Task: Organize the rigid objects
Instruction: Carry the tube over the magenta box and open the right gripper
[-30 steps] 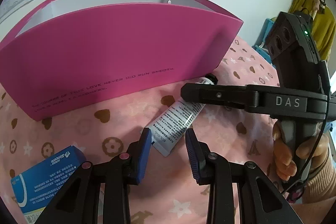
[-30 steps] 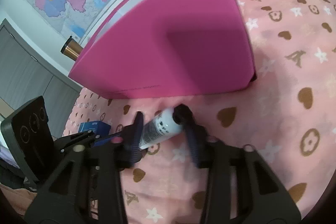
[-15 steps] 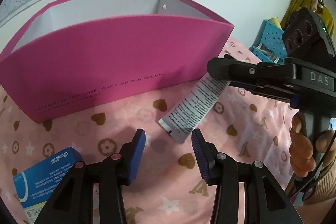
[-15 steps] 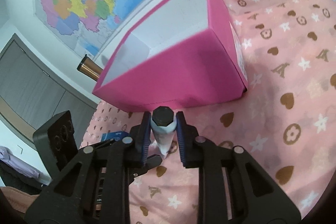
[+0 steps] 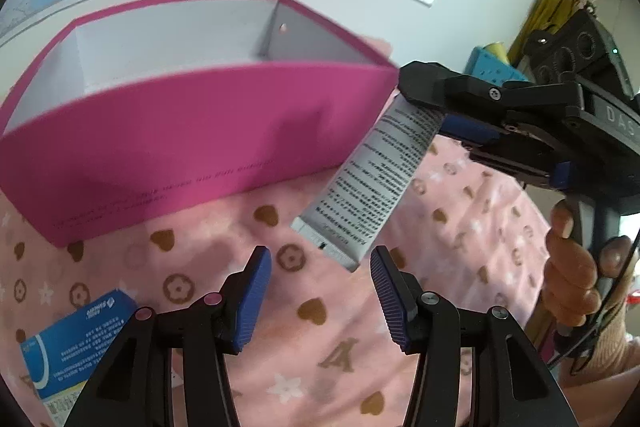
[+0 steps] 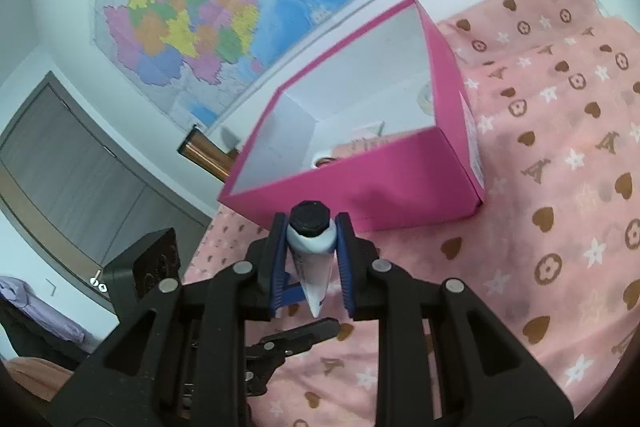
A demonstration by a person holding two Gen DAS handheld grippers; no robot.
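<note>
Setting: a pink cloth (image 5: 280, 311) printed with brown hearts, flowers and white stars covers the surface; a colourful wall map (image 6: 192, 3) hangs behind.
Box: a bright pink open-topped cardboard box with white inner walls (image 5: 180, 143) stands on the cloth near the wall.
Tube: a white squeeze tube with small black print and a black screw cap (image 5: 376, 179) hangs in the air in front of the box's right corner, cap end up, crimped end tilted down toward the left gripper.
Right gripper (image 6: 312, 231): its blue pads are clenched on the tube (image 6: 310, 259) just below the cap; a hand (image 5: 576, 267) holds its handle.
Left gripper (image 5: 320, 295): jaws are opening, pads apart, nothing between them; the tube's crimped end is just above the gap.
Carton: a blue rectangular cardboard carton with white lettering (image 5: 76, 339) lies on the cloth at lower left, apart from the box.
</note>
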